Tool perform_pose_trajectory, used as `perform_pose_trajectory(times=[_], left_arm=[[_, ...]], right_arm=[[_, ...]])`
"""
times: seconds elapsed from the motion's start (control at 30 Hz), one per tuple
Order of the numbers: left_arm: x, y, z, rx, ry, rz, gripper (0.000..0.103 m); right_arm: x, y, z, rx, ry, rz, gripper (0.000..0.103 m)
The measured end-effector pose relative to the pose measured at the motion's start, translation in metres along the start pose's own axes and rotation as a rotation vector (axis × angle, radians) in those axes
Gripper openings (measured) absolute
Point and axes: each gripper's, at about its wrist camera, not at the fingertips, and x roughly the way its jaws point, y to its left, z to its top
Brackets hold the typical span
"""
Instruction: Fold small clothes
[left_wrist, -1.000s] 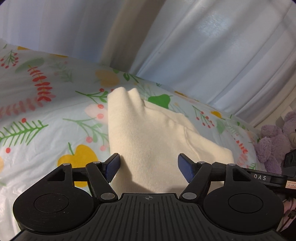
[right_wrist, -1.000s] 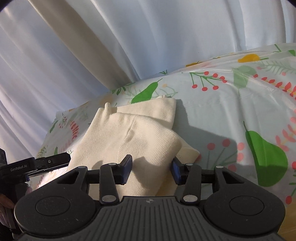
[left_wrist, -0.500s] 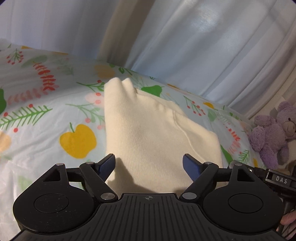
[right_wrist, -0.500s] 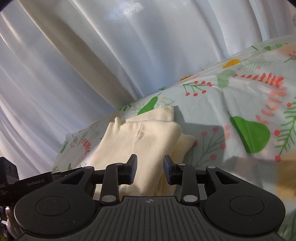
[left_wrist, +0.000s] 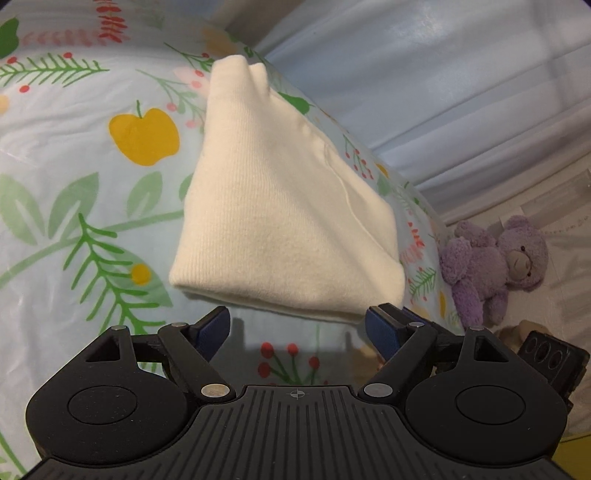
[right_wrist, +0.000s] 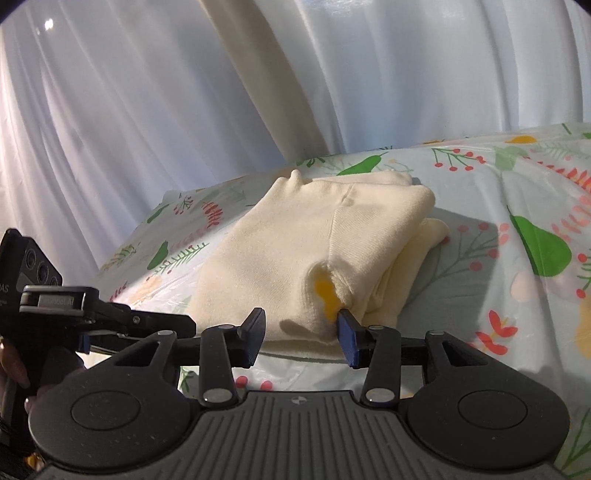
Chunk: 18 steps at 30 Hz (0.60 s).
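The folded cream garment (left_wrist: 280, 206) lies on the floral-print bed (left_wrist: 74, 206). Left claw (left_wrist: 297, 328): jaws wide, empty, just near of the garment's edge. Right claw (right_wrist: 301, 334): jaws narrower, gripping nothing.

place: bedroom | signs: floral bedsheet (left_wrist: 74, 192), curtains (right_wrist: 147, 110), teddy bear (left_wrist: 491, 266)

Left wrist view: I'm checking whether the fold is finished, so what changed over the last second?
Both tongs backed away from the cream garment: its near edge, between the left tongs a second ago, now lies beyond their tips. The right tongs widened slightly and hold nothing. The garment stayed folded on the floral sheet; the purple teddy bear is unmoved.
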Motion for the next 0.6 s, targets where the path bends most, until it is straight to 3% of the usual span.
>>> perform_pose_trajectory(times=[0.17,0.33,0.6], left_arm=[[0.004,0.011,0.007,-0.081,-0.019,-0.063,0.085],[0.009,0.017,0.01,-0.129,-0.023,-0.074,0.085],[0.009,0.02,0.016,-0.16,-0.033,-0.083,0.085]], right_arm=[[-0.011,0.001,0.007,-0.06,-0.023,0.019,0.034],[-0.001,0.006,0.008,-0.133,0.019,0.033,0.039],[-0.016,0.016,0.011,-0.227,0.001,0.054,0.039]])
